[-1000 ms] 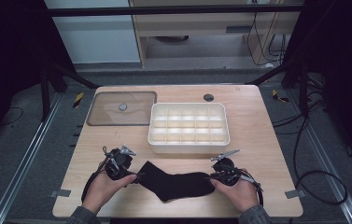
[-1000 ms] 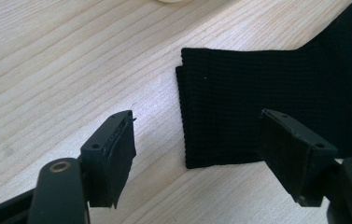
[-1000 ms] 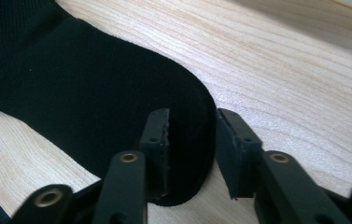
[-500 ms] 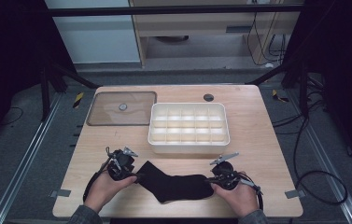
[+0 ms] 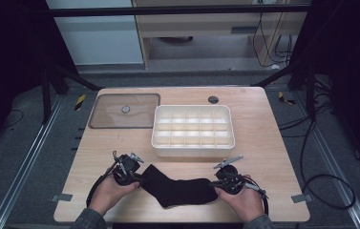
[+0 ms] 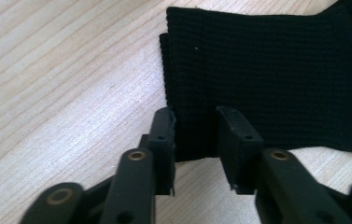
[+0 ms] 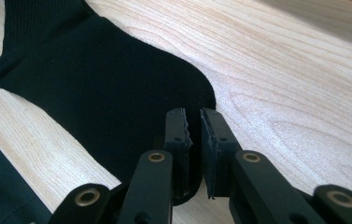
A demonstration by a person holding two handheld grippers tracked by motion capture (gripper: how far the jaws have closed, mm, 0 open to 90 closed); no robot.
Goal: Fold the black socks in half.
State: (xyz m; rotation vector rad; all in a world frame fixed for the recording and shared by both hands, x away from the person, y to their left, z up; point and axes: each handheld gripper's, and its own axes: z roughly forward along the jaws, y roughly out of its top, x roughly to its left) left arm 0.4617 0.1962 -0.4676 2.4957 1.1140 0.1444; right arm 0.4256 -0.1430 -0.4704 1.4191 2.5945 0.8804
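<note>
1. Now the left gripper (image 5: 137,175) sits at the sock's (image 5: 180,190) cuff end, and its jaws have just been closing. In the left gripper view they straddle the cuff corner with a gap left, so the pads look not yet pressed on the cloth.
2. Meanwhile the sock lies flat on the tabletop (image 5: 263,124) near the front edge, between both hands and in front of the tray (image 5: 193,131).
3. Its long axis runs left to right: cuff up-left, toe right, heel bulging toward the person.
4. At the toe, the right gripper (image 5: 214,183) has narrowed too; compared with a second ago its jaws are nearly together, pinching the toe edge.
5. With both ends nearly taken, I judge lifting or folding comes next.
</note>
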